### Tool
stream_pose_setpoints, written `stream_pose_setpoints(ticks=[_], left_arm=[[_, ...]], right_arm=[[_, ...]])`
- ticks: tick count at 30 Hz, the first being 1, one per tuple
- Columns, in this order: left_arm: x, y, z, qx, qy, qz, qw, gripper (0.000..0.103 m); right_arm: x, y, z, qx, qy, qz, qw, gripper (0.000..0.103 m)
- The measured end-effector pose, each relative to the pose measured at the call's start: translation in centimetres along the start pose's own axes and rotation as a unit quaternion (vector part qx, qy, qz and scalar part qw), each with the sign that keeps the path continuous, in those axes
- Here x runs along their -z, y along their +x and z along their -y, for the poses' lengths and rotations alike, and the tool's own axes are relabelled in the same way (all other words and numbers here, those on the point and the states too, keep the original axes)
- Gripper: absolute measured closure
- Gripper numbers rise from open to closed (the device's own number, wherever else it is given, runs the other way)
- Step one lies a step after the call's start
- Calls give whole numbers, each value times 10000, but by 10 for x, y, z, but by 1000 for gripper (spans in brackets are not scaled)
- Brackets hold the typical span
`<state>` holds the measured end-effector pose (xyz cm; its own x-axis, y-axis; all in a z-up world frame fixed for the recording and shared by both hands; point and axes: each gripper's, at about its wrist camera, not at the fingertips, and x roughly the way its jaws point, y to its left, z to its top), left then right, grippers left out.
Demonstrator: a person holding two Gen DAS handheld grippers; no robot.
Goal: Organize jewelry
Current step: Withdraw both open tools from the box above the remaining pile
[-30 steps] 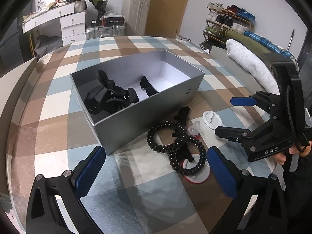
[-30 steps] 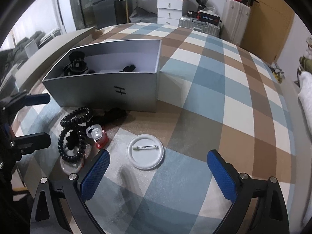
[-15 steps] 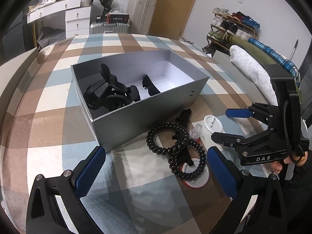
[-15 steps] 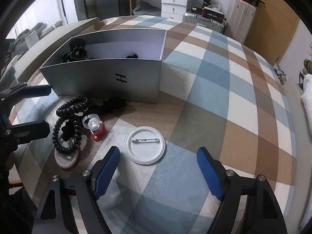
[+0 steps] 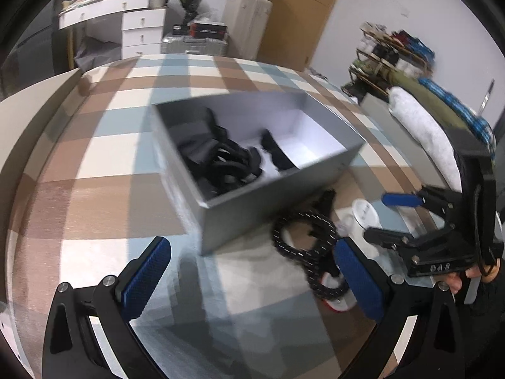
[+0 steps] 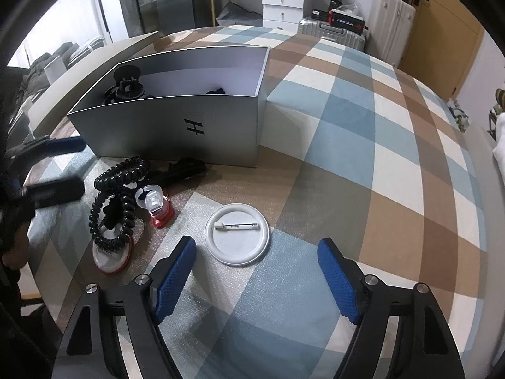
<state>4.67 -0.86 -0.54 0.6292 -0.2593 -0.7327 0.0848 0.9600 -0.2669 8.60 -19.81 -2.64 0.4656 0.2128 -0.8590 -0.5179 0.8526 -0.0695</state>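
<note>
A white round pin badge [image 6: 237, 235] lies face down on the checked cloth, just ahead of my right gripper [image 6: 257, 246], which is open with nothing between its blue pads. Left of the badge sit a small red-and-clear clip [image 6: 157, 205], black spiral hair ties [image 6: 116, 195] and a red-rimmed badge [image 6: 112, 257] under the coils. A black hair clip [image 6: 186, 170] lies against the silver box [image 6: 157, 126]. My left gripper [image 5: 249, 252] is open and empty, near the box wall [image 5: 277, 202], with the spiral ties [image 5: 303, 237] to its right. Black accessories [image 5: 227, 164] lie inside the box.
The table's left edge borders a beige ledge [image 6: 94, 60]. In the left wrist view, a hand holds the right gripper [image 5: 391, 218] at the table's right edge. White drawers [image 6: 281, 6], suitcases and a shoe rack [image 5: 394, 57] stand beyond the table.
The right gripper's jaws have narrowed around the space in front of the white badge. The left gripper has rolled a little, and its view is now blurred.
</note>
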Motion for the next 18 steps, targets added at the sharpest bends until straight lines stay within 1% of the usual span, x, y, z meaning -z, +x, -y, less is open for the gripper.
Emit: stream_pose_setpoints(ticks=[3, 7, 9, 11, 15, 16, 18], left_arm=[[-3, -1, -9, -185, -119, 105, 9997, 2], [-5, 2, -21, -593, -228, 83, 9979, 2], [-6, 2, -29, -714, -370, 87, 9967, 2], [-7, 1, -35, -750, -490, 110, 9959, 2], [-7, -3, -42, -1068, -626, 242, 9920, 2], [-7, -4, -44, -1088, -665, 251, 9915, 2], [-5, -6, -42, -913, -681, 234, 9932, 2]], right_arm=[[0, 0, 0, 0, 1, 0, 10000, 24], [0, 0, 0, 7, 4, -4, 10000, 24], [0, 0, 0, 5, 2, -3, 10000, 24], [0, 0, 0, 7, 1, -2, 10000, 24], [0, 0, -1, 9, 7, -4, 10000, 24], [0, -1, -1, 8, 7, -4, 10000, 24], [0, -1, -1, 8, 6, -4, 10000, 24]])
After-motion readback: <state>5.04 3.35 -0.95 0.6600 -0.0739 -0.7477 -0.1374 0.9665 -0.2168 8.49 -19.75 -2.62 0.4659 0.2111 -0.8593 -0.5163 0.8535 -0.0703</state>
